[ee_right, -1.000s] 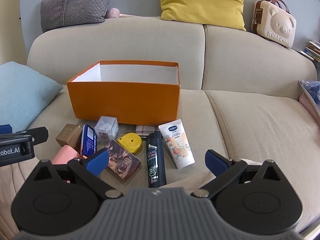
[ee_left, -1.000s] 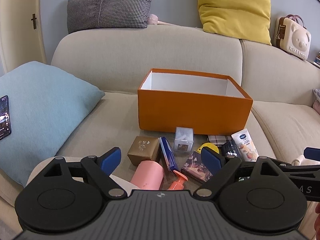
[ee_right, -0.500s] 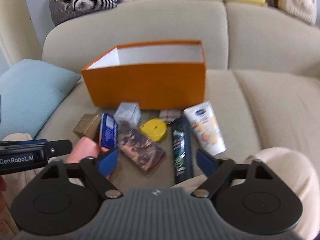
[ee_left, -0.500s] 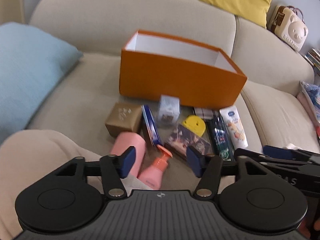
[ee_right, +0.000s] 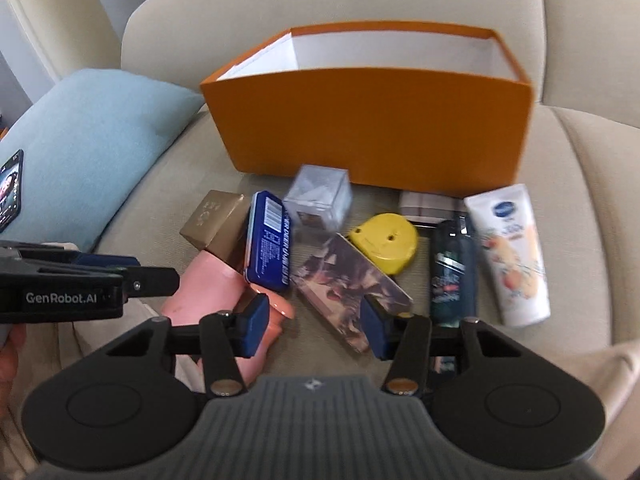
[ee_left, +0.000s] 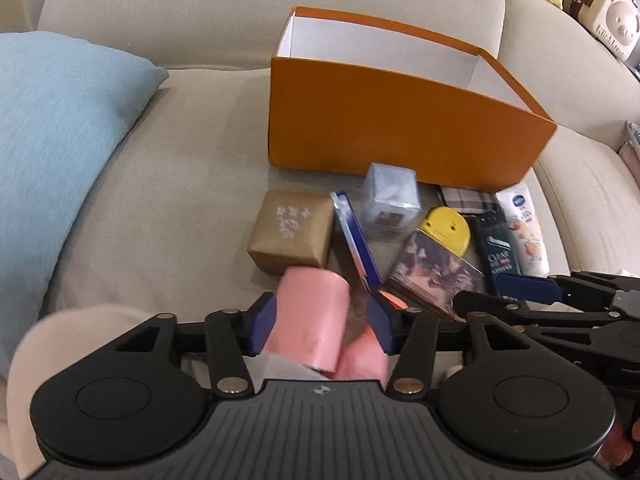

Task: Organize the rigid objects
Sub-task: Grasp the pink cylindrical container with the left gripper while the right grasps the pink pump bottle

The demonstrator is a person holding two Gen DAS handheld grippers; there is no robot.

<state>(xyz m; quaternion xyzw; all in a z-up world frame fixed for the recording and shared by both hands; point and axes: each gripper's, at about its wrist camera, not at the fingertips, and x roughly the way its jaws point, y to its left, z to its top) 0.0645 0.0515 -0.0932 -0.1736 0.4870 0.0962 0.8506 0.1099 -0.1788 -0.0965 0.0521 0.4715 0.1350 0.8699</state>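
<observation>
A: Gripper status?

B: My left gripper is spread around the pink bottle, pads beside it; can't tell if they touch. My right gripper is spread too, holding nothing, over the patterned card box.

A: Items?

B: All on the sofa cushion, in front of the orange box: gold box, blue tin, yellow tape measure.

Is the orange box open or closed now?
Open. The orange box has no lid on top, and its white inner walls show; its floor is hidden.
</observation>
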